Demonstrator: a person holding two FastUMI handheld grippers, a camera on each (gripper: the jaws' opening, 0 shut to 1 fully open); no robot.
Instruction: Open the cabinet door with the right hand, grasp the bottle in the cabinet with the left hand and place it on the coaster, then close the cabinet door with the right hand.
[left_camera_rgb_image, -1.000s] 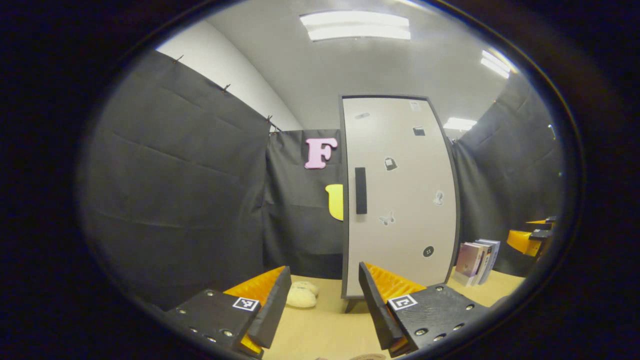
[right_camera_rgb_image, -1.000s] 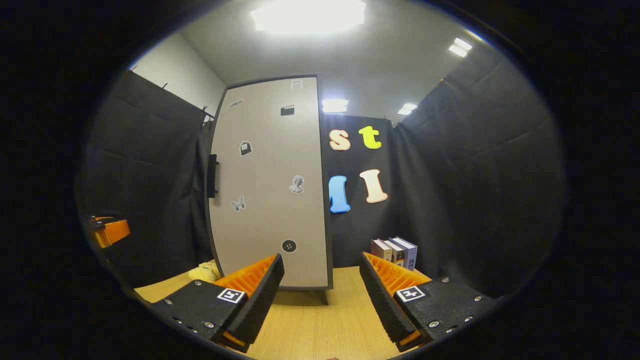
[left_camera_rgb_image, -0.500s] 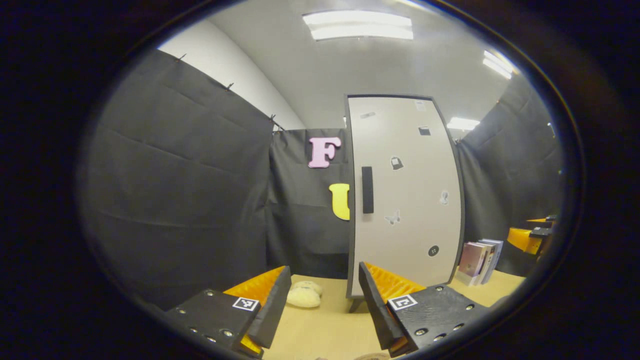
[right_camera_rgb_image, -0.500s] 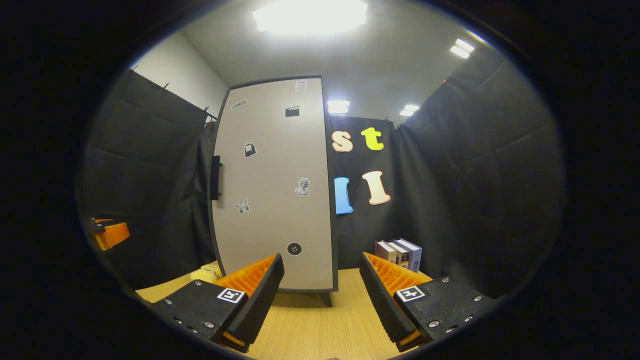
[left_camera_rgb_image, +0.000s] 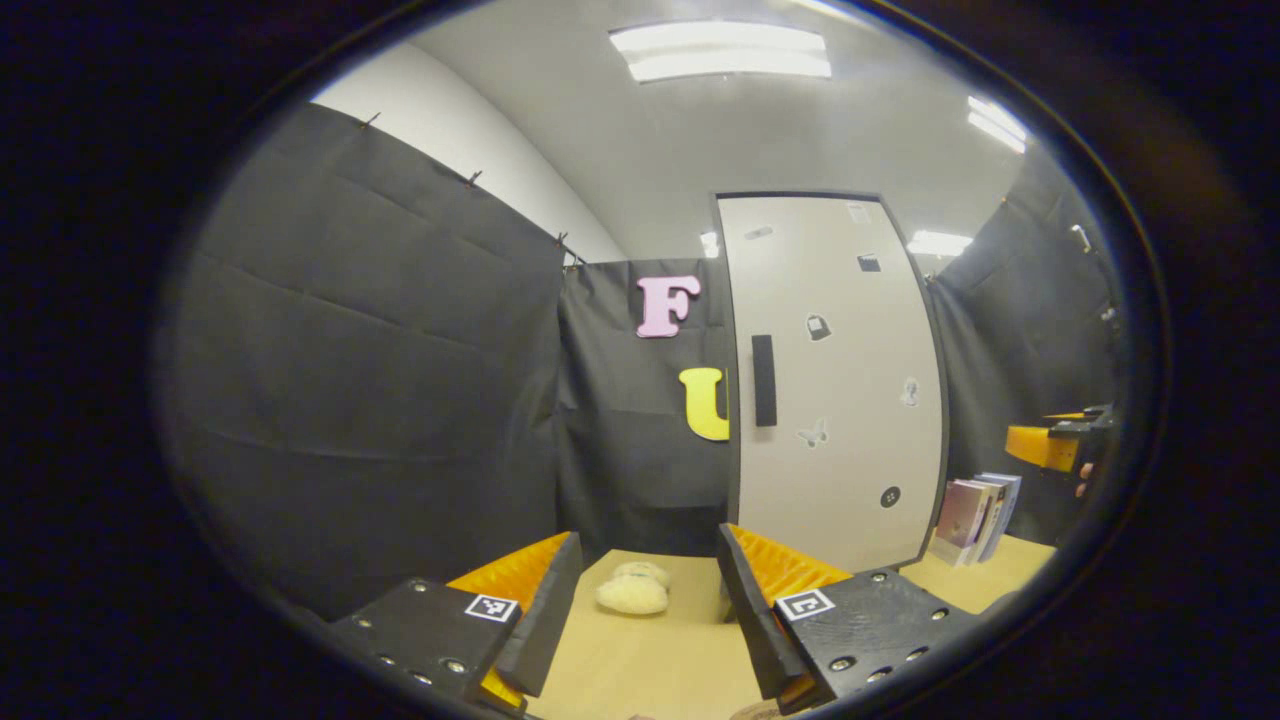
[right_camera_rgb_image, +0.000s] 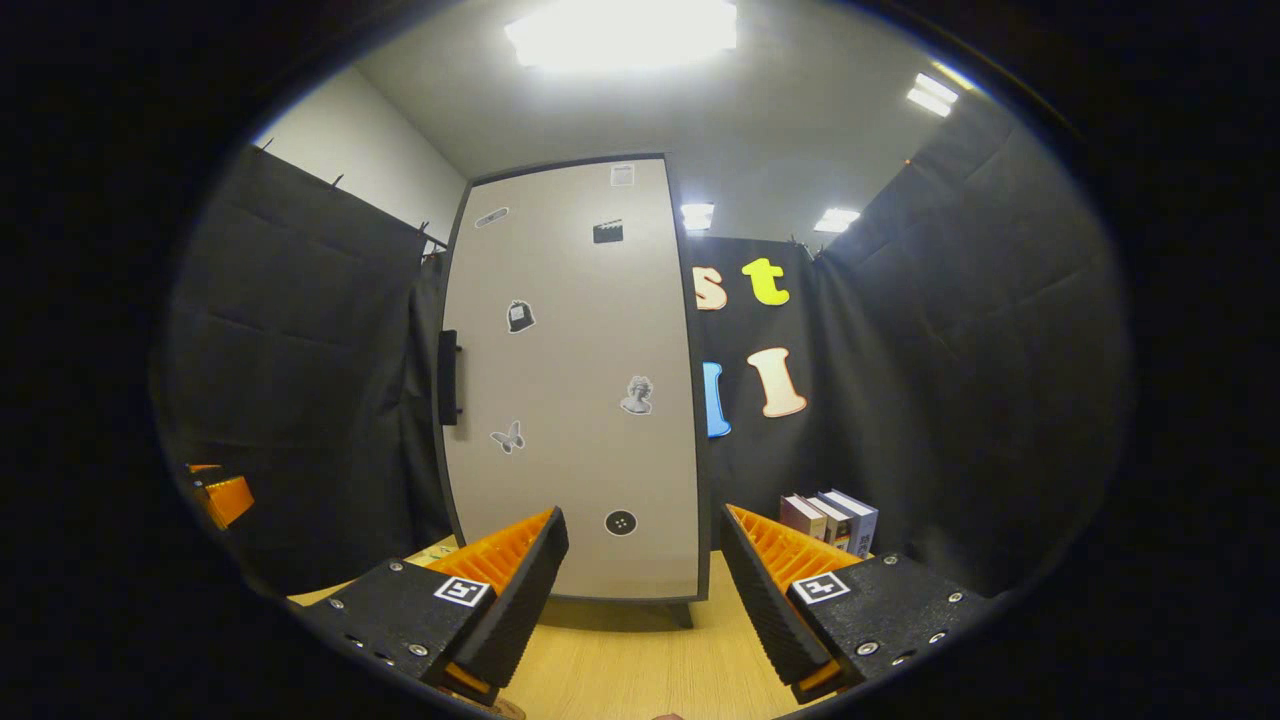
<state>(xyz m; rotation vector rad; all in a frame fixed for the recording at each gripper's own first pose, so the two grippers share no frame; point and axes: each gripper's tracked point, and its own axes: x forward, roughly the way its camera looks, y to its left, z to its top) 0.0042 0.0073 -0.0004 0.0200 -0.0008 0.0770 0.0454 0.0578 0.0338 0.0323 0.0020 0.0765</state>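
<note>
The right gripper (right_camera_rgb_image: 640, 590) was spread and empty, and had drawn nearer the cabinet door (right_camera_rgb_image: 570, 400) over the last second, the door looming larger. Its handle (right_camera_rgb_image: 448, 377) sat on the door's left edge, untouched. The left gripper (left_camera_rgb_image: 645, 610) was also spread and empty, having swung leftward. The door was shut, so the bottle was hidden; opening had yet to begin.

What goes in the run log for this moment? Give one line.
stage: approach | cabinet door: closed | handle: untouched | right gripper: open, empty | left gripper: open, empty
</note>
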